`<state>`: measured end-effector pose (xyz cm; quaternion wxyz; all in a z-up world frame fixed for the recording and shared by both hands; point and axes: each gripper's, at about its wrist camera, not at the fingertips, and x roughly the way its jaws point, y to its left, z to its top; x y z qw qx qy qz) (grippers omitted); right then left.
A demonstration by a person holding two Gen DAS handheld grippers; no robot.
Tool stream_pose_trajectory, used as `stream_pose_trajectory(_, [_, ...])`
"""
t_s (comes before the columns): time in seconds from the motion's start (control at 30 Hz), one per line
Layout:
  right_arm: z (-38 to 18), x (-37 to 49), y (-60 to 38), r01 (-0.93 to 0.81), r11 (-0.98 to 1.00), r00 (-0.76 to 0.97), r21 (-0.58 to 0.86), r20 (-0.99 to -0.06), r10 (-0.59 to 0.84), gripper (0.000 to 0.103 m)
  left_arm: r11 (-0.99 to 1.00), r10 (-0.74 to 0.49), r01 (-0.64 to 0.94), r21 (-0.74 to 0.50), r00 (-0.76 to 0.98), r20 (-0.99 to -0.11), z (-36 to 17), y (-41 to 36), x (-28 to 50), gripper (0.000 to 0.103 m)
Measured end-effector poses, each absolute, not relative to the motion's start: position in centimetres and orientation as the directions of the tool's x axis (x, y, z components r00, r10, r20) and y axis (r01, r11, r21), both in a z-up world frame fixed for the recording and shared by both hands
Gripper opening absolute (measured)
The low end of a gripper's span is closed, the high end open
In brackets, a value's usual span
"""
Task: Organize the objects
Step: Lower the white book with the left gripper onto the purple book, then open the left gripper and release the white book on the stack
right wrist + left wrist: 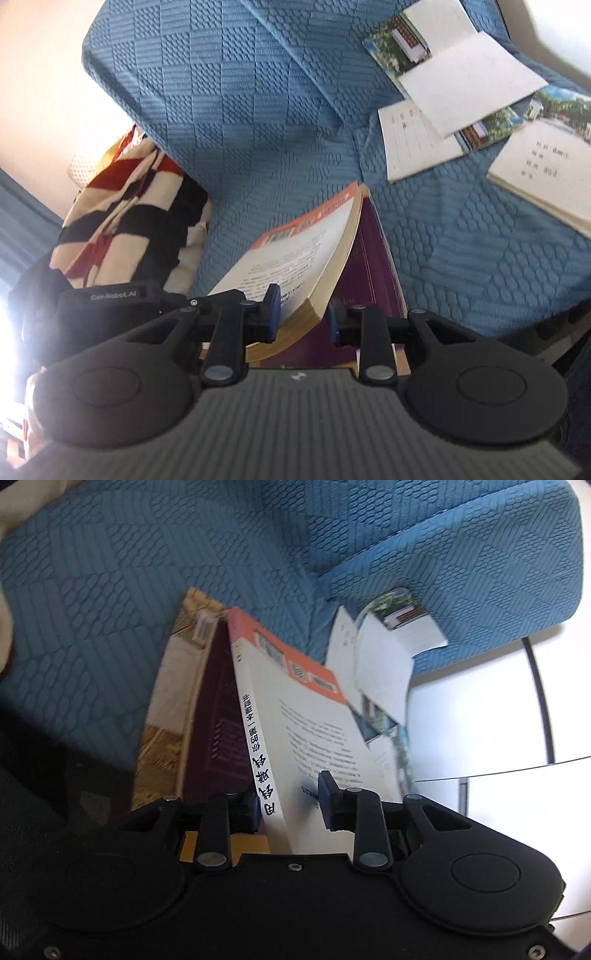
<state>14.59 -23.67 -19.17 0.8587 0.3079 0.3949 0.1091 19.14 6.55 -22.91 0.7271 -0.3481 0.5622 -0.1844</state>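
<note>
Both grippers are on the same small bundle of books over a blue quilted sofa (258,122).

The left gripper (291,806) has the white book with the orange band (314,731) standing on edge between its fingers, spine with black Chinese lettering facing the camera. The left pad sits against the spine side, next to a dark purple book (218,738). The right pad looks a little off the white cover, so I can't tell if it's really pinching or just loosely straddling it. Left of the purple one is a third book with a tan, straw-patterned cover (162,716).

The right gripper (303,317) comes at the page-edge side. Its fingers are narrowed around the white book's (295,254) fore-edge corner with the purple book (365,266) pressed alongside, and both pads look to be touching, so I'd call that a grip.

Other stuff: past the fingertips and off to the right, a loose scatter of open booklets and photo cards (454,96) on the seat, one notebook with handwriting (546,166) at the far right. Left of the right gripper's fingers is a red, black and cream striped cloth (133,221) bunched against the sofa arm. In the left view the same papers (380,653) lie beyond the fingers, near the cushion edge, with white floor (480,716) past that.
</note>
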Motion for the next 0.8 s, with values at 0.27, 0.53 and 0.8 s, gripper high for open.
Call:
stream_pose_trajectory(0.27, [-20.7, 13.9, -22.4, 0.095, 0.822, 0.614, 0.562, -0.683, 0.396, 0.029, 0.728, -0.606, -0.174, -0.663, 0.289, -0.741, -25.3, 6.2, 17.7, 0.035])
stream_pose_trajectory(0.53, [-22.8, 14.2, -22.7, 0.150, 0.832, 0.559, 0.533, -0.740, 0.374, 0.034, 0.791, -0.557, -0.110, -0.601, 0.277, -0.783, -25.9, 4.7, 17.5, 0.033])
stream_pose_trajectory(0.8, [-22.9, 14.4, -22.9, 0.177, 0.844, 0.536, 0.506, -0.769, 0.348, 0.042, 0.823, -0.522, -0.079, -0.562, 0.282, -0.805, -25.2, 4.5, 17.3, 0.044])
